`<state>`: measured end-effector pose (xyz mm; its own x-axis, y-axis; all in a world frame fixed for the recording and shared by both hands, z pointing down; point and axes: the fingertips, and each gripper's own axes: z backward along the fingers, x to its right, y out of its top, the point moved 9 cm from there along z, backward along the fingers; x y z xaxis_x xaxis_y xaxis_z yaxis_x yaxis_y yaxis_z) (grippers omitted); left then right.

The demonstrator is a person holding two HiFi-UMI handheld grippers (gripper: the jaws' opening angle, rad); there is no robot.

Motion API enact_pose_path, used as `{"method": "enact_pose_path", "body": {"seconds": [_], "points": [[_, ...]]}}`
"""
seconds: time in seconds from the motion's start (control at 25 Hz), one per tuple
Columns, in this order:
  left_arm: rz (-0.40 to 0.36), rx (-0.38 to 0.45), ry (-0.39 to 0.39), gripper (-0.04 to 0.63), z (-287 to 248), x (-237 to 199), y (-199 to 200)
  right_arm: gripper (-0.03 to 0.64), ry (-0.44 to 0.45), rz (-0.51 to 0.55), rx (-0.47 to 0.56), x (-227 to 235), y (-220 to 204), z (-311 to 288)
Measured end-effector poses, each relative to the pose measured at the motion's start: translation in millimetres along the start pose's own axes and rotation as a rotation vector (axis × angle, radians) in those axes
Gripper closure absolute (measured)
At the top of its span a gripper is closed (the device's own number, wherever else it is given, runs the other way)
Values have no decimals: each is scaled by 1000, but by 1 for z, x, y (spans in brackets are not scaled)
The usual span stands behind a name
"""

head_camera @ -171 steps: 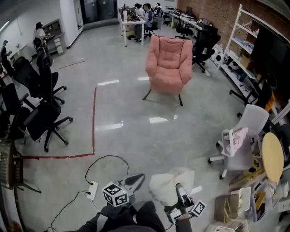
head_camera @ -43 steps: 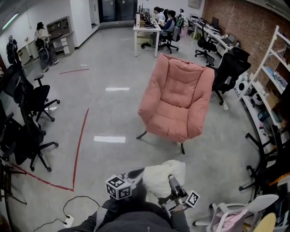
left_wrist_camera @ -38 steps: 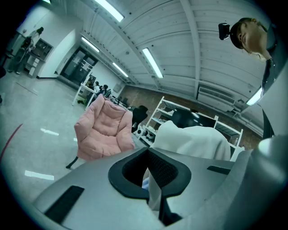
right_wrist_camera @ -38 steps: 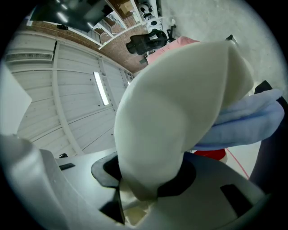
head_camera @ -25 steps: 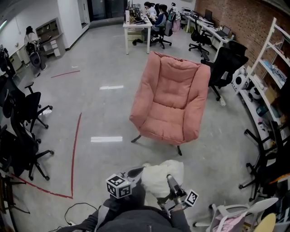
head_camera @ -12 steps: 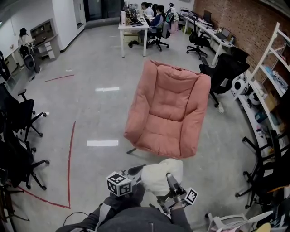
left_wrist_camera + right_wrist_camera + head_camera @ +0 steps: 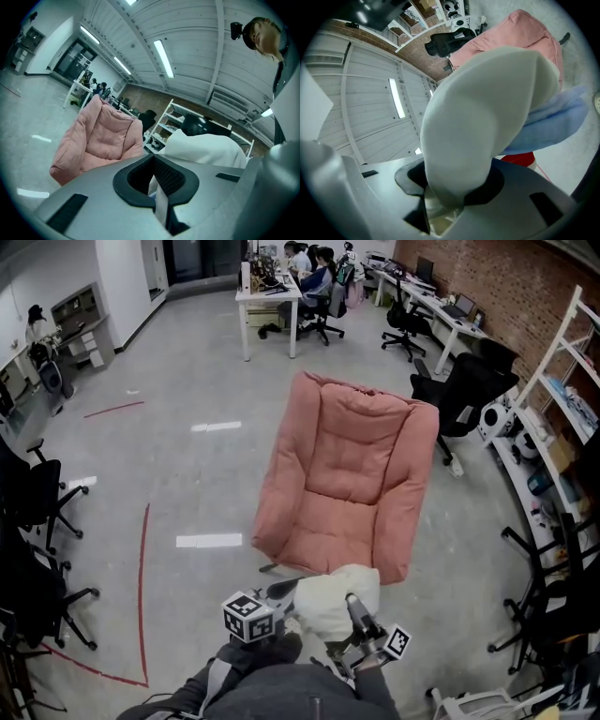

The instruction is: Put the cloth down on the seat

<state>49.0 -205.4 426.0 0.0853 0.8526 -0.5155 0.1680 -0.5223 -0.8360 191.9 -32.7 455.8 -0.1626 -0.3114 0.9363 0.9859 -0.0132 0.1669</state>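
Note:
A bundled white cloth (image 7: 334, 600) hangs between my two grippers at the bottom of the head view. It is just short of the front edge of a pink armchair (image 7: 349, 486). My left gripper (image 7: 284, 593) is at the cloth's left edge, and a thin white strip of it sits in the shut jaws (image 7: 159, 190). My right gripper (image 7: 357, 611) is shut on a thick fold of the cloth (image 7: 483, 108), which fills its view. The armchair's seat (image 7: 323, 540) has nothing on it. The chair also shows in the left gripper view (image 7: 96, 140) and, past the cloth, in the right gripper view (image 7: 513, 30).
Black office chairs (image 7: 33, 512) stand at the left, and another (image 7: 461, 390) is right of the armchair. White shelving (image 7: 553, 418) lines the right wall. People sit at a white desk (image 7: 267, 294) at the back. Red tape (image 7: 142, 587) marks the grey floor.
The armchair has come nearer and now reaches down to the cloth in the head view. Both grippers keep the same hold on the cloth.

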Motion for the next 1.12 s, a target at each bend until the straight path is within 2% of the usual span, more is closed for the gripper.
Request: {"method": "enact_pose_path", "body": {"seconds": [0.44,0.72,0.96,1.12], "points": [[-3,6,-40,589,-33,-38,27,448,5,26,12,9,27,-41],[-1,-19,-60,589,-40,-52,24,448,-16,17,23,22,31,-46],[17,-51,-44,589,-38,-59,14,448,-48,13,42,20,39,-41],[28,-66,-31,589,-41,-66,2,448,-112,-1,60,26,45,-26]]}}
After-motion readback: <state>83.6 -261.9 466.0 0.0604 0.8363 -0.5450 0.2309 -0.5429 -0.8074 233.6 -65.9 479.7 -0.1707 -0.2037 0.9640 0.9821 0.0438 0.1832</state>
